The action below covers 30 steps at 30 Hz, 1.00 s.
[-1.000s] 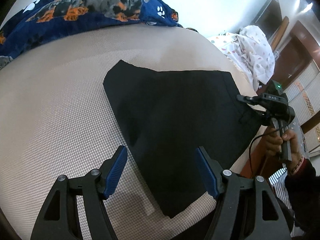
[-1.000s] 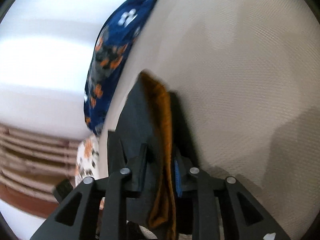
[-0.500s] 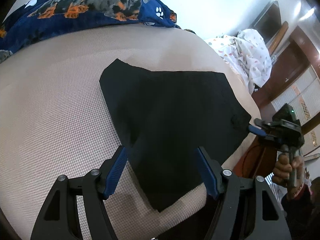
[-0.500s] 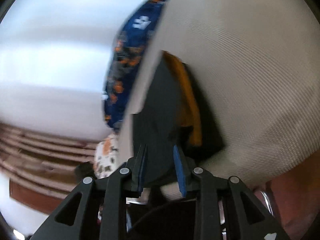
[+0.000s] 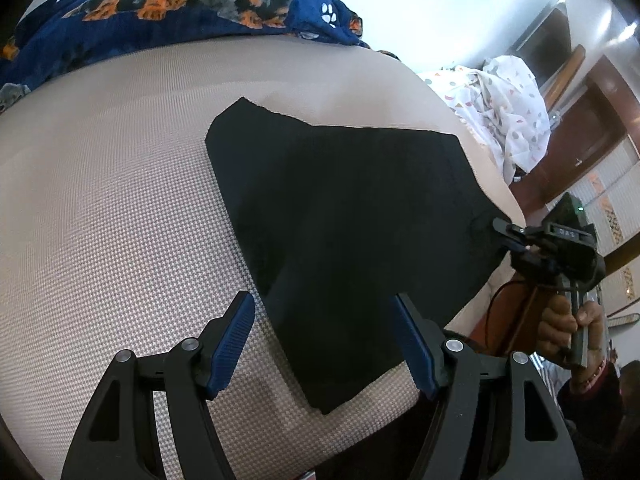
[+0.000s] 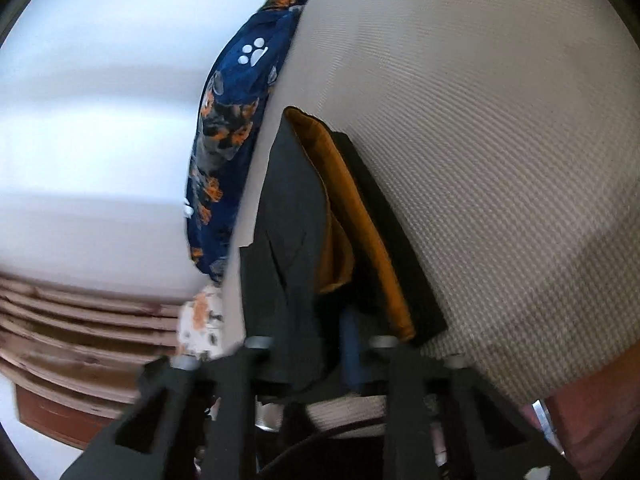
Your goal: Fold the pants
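Black pants (image 5: 352, 216) lie folded flat on the beige bed (image 5: 120, 208). My left gripper (image 5: 326, 344) is open and empty, hovering above the near corner of the pants. My right gripper (image 5: 506, 232) shows at the right edge of the bed, shut on the pants' right corner. In the right wrist view the pants (image 6: 292, 248) run edge-on between my fingers (image 6: 350, 348), with an orange lining (image 6: 360, 232) showing between the layers; my right gripper (image 6: 316, 344) is shut on the fabric.
A blue dog-print blanket (image 5: 180, 4) lies along the far edge of the bed and also shows in the right wrist view (image 6: 228, 144). A white patterned cloth (image 5: 508, 108) is heaped at the far right. Wooden furniture (image 5: 580, 128) stands beyond the bed's right edge.
My right gripper pulled the pants' corner out to the right past the bed edge, then came back a little toward the bed. My left gripper stayed open in place.
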### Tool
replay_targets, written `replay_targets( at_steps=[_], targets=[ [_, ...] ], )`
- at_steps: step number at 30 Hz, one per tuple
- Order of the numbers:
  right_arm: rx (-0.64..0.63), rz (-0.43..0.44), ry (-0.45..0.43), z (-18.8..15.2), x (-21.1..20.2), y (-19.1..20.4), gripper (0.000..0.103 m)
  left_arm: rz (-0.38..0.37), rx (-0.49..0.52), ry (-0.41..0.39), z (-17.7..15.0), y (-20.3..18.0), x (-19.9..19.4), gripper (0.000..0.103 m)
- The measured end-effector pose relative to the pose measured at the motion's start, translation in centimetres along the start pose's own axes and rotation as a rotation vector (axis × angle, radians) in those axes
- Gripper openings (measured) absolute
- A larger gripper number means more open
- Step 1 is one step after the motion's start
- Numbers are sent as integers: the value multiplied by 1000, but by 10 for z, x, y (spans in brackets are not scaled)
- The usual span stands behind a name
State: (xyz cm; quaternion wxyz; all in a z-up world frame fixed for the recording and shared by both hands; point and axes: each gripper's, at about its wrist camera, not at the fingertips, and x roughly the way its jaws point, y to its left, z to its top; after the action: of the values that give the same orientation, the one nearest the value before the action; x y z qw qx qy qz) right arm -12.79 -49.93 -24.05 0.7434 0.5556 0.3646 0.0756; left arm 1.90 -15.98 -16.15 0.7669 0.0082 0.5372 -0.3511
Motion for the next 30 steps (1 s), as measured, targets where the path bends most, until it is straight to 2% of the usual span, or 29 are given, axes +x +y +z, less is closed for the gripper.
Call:
replay_targets(
  at_steps=[2, 4, 7, 11, 14, 22, 24, 30],
  targets=[
    [-26, 5, -34, -4, -7, 9, 9, 0, -7, -2, 2, 1, -2, 70],
    [-22, 59, -54, -11, -21, 19, 9, -5, -7, -17, 3, 0, -7, 70],
    [-44, 76, -61, -22, -38, 33, 9, -10, 4, -32, 4, -2, -11, 71],
    [50, 33, -26, -24, -31, -3, 9, -9, 6, -2, 0, -2, -1, 72],
    [162, 52, -7, -28, -21, -37, 7, 3, 4, 30, -5, 0, 10, 72],
    [278, 129, 7, -30, -18, -59, 5, 9, -15, 76, -9, 0, 30, 72],
    [263, 102, 6, -31, -19, -54, 5, 8, -16, 76, -10, 0, 32, 72],
    [181, -3, 9, -22, -32, -31, 17, 2, -21, 71, -12, 0, 34, 74]
  ],
)
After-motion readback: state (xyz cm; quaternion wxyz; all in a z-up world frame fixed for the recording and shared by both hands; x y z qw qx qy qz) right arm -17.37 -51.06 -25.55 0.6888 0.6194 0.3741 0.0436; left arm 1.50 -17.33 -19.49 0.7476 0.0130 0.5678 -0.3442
